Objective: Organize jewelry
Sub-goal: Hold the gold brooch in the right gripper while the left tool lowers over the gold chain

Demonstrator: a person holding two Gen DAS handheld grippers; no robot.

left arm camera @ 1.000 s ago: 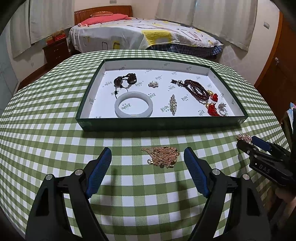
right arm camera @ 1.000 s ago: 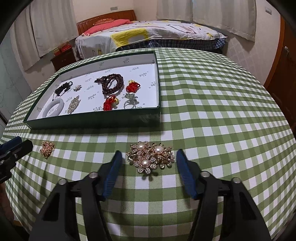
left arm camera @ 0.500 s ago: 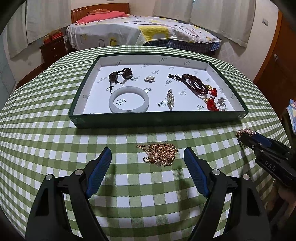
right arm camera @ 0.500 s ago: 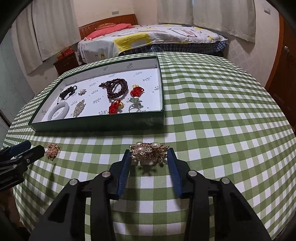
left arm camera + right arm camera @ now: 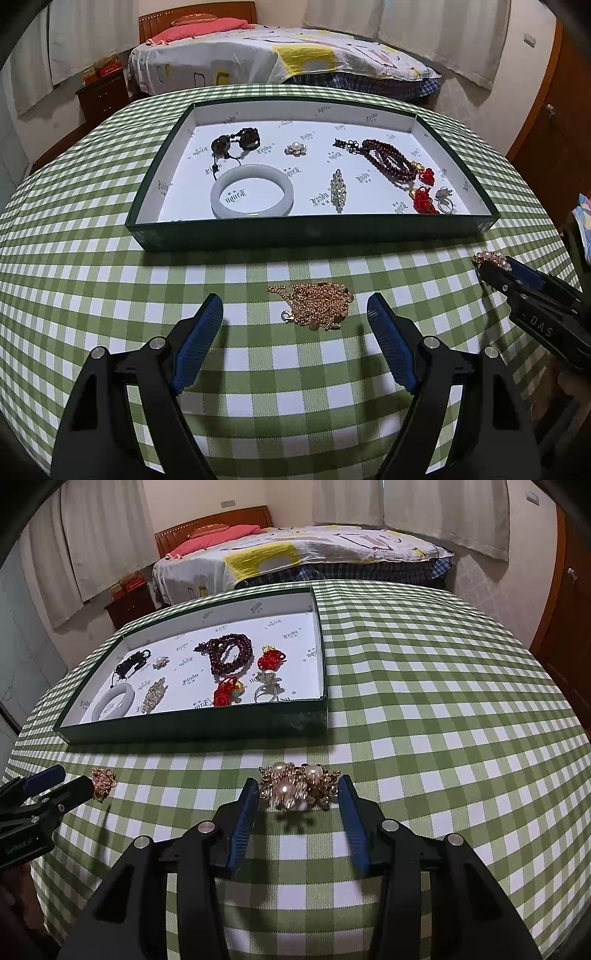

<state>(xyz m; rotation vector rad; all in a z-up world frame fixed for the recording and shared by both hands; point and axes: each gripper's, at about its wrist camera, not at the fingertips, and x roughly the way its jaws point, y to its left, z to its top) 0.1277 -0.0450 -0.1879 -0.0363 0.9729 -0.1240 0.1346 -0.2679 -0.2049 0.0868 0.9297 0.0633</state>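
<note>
the pearl brooch [image 5: 299, 786] sits between the jaws of the right gripper [image 5: 298, 794], its long axis running left to right across the gap, lifted a little so its shadow falls on the cloth just beneath it. it is a lumpy cluster of gold metal petals with three round pearls, a bit blurred. the jaws have just been opening slightly after a squeeze, and the blue ribbed pads stand right at the brooch's two ends; whether they actually press on it i cannot tell.

the left gripper [image 5: 295, 314] hovers with its jaws spread wide, either side of a gold chain [image 5: 314, 304] that lies in a loose heap on the surface [image 5: 110, 295], touched by neither pad. the heap is wider than deep, stretched left to right, made of fine links with small flat discs at its near edge.

the surface wears a green and white checked cloth with a woven look. farther back stands a shallow dark green tray [image 5: 314, 234] with a white printed lining, its long side facing the grippers. inside lie a smooth pale bangle [image 5: 252, 192] at the near left, a dark beaded bracelet [image 5: 236, 142] behind it, a narrow sparkly brooch [image 5: 337, 190] pointing near to far, a strand of dark red beads [image 5: 388, 160] running diagonally, red knotted ornaments [image 5: 424, 197] and a silver ring [image 5: 445, 201] at the near right.
</note>
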